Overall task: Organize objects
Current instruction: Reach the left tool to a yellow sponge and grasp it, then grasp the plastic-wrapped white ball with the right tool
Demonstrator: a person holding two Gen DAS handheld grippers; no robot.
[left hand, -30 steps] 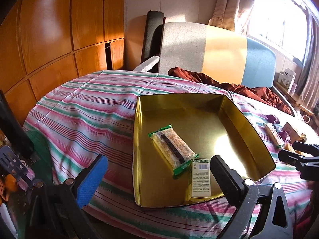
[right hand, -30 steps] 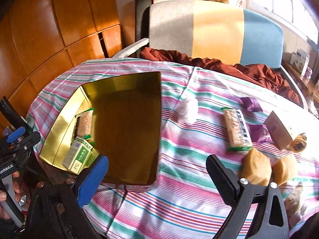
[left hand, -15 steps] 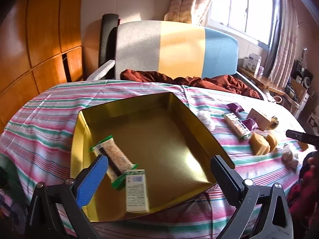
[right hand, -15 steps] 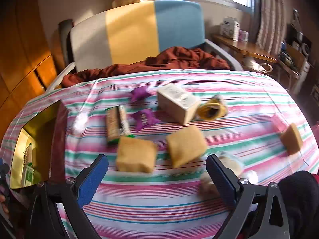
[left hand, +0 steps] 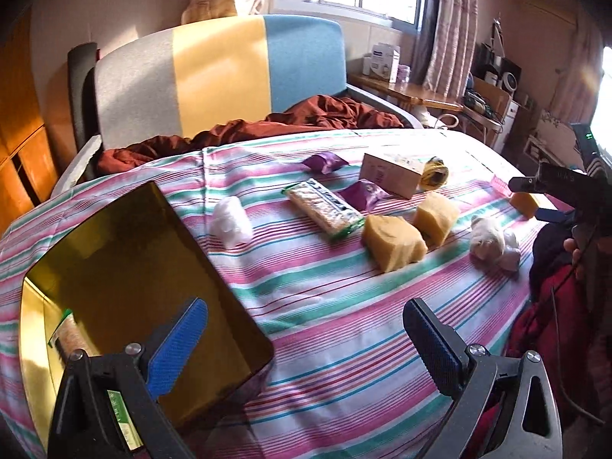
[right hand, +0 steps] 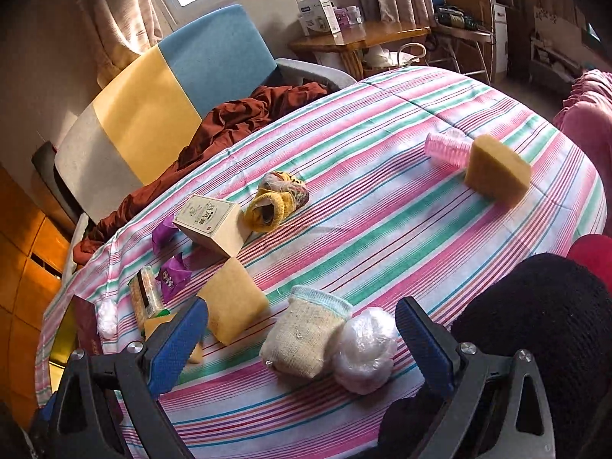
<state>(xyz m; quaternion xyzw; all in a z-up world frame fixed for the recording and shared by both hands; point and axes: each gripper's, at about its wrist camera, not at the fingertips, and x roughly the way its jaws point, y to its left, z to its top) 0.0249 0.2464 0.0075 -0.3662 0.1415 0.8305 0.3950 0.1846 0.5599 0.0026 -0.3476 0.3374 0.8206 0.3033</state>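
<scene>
two packets in gold tin [left hand: 126, 252] | both hand-held grippers spread; empty

Left hand-held gripper [left hand: 306, 338] spread wide, empty; right hand-held gripper [right hand: 302, 338] likewise.

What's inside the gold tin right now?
In the gold tin, a green-edged snack bar lies at its left wall, and a green-printed box shows behind the left gripper. That gripper hides the near corner.
</scene>
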